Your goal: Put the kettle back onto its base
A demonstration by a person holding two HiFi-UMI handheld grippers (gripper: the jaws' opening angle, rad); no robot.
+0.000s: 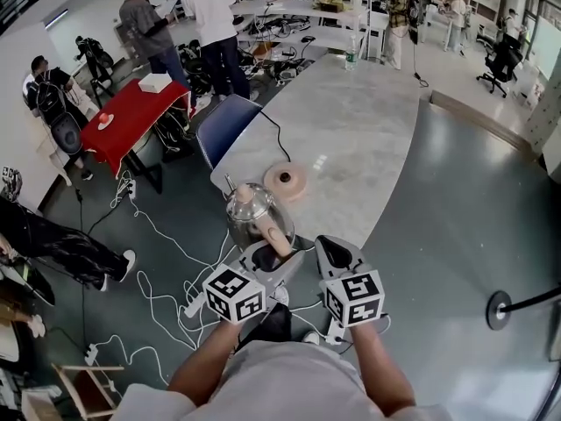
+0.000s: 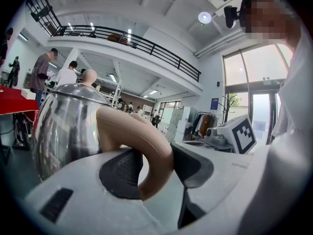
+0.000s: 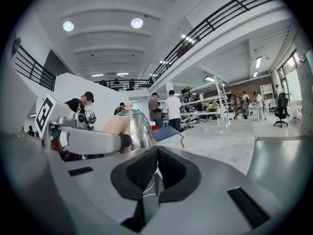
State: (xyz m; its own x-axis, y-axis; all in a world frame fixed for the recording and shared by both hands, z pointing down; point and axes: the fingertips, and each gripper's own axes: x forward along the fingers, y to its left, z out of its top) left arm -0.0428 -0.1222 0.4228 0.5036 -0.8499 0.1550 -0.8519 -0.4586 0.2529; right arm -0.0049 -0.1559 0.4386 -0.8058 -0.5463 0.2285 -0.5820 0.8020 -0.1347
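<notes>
The left claw (image 2: 156, 165) is clamped on the beige handle (image 2: 142, 136) of the steel kettle (image 1: 250, 213), holding it by the near edge of the grey desk (image 1: 368, 130). The round base (image 1: 285, 181) sits on the desk just beyond, apart from the kettle. The right claw (image 3: 155, 173) is closed on nothing.

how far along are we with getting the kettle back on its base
Done: the left gripper is clamped on the kettle by its handle. In hand: the kettle is held at the table's near edge, apart from the base. Left: bring it over the round base, which sits bare on the table, set it down and let go. The right gripper is shut and empty.
</notes>
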